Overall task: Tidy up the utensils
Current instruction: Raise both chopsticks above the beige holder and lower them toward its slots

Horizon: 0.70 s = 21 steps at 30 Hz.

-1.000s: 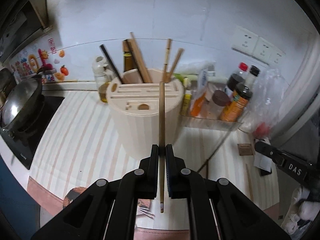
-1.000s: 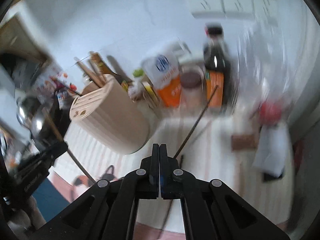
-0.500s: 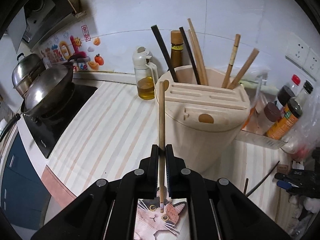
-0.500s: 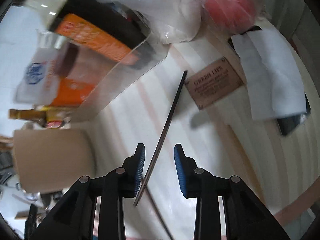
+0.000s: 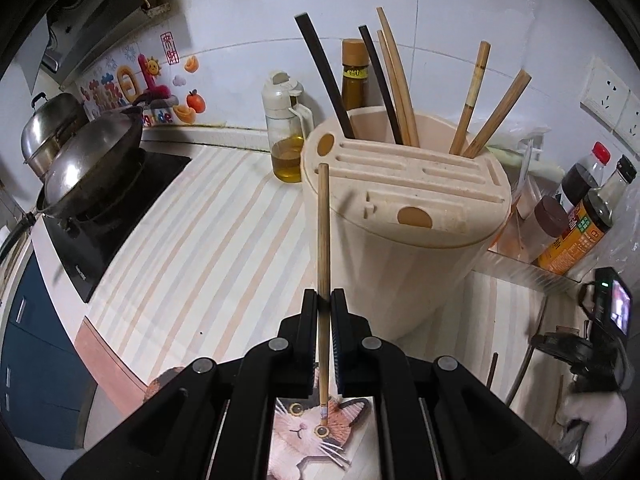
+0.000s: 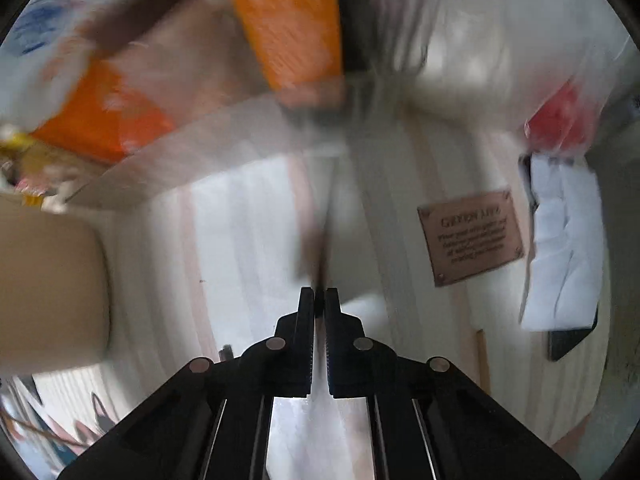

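**Right claw drops onto the dark chopstick**

Since half a second ago our right gripper has sunk close to the striped counter, and its jaws, then spread on either side of the dark chopstick, have just been closing; our left gripper has hardly shifted over that half second.

From the left wrist, we hold a pale wooden chopstick pinched between pressed-together jaws. It runs straight up the view, its far end in front of the slotted top of the cream utensil holder, its near end over a cat-face picture. More chopsticks, dark and pale, stand tilted in the open well at the back of the holder. An oil dispenser stands just left of the holder, a wok sits on the black hob further left, and sauce bottles crowd a clear tray to the right. On the counter right of the holder lies the dark chopstick, with our other gripper's body just beside it.

From the right wrist (badly blurred), the jaws are nearly together on a thin dark streak, which we take for that chopstick, lying along the counter. A brown plaque lies to the right, white paper beyond it, the holder at the left edge
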Tool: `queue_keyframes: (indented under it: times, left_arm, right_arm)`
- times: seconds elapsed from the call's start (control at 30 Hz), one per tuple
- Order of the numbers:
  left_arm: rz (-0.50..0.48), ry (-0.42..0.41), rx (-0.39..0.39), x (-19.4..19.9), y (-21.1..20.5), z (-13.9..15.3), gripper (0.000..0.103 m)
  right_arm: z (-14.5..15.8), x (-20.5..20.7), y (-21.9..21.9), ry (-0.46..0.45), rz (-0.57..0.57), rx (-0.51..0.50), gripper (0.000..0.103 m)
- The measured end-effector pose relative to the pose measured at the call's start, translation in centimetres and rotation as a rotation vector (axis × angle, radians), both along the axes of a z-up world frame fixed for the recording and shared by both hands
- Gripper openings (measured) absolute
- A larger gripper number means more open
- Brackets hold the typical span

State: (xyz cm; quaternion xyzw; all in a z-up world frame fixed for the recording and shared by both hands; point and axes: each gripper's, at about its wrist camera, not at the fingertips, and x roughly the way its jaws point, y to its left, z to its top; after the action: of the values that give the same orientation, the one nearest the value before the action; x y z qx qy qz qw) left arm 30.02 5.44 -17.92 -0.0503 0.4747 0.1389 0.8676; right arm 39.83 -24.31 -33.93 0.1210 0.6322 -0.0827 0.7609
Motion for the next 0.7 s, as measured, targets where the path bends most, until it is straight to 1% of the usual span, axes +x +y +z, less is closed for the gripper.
queue_keyframes:
  times: [0.2, 0.27, 0.3, 0.4, 0.5, 0.53, 0.63, 0.7]
  left_arm:
    - [-0.017, -0.015, -0.017, -0.9, 0.3, 1.1, 0.004]
    - [-0.03, -0.024, -0.031, -1.4, 0.3, 1.7, 0.004]
    - [-0.037, -0.029, -0.044, -1.7, 0.4, 2.1, 0.004]
    - [-0.053, -0.057, -0.09, -2.7, 0.6, 3.8, 0.004]
    - [-0.071, -0.109, -0.121, -3.5, 1.1, 6.6, 0.004]
    - [-0.077, -0.13, -0.129, -3.7, 1.2, 7.8, 0.004]
    - [-0.09, -0.198, -0.143, -4.0, 1.5, 11.2, 0.004]
    - [-0.101, -0.253, -0.162, -4.0, 1.7, 14.0, 0.004]
  right_arm:
    - [4.3, -4.1, -0.1, -0.203, 0.059, 0.024, 0.004]
    - [6.1, -5.3, -0.2, -0.275, 0.061, 0.03, 0.004]
    - [7.1, -5.2, -0.4, -0.306, 0.059, 0.037, 0.004]
    - [11.0, -6.2, -0.3, -0.421, 0.058, 0.069, 0.004]
    - [15.4, -6.9, 0.3, -0.527, 0.078, 0.089, 0.004]
    - [17.3, -7.0, 0.8, -0.576, 0.095, 0.099, 0.004]
    - [22.4, -6.8, 2.3, -0.68, 0.144, 0.13, 0.004]
    - [25.1, -6.6, 3.4, -0.738, 0.17, 0.156, 0.004]
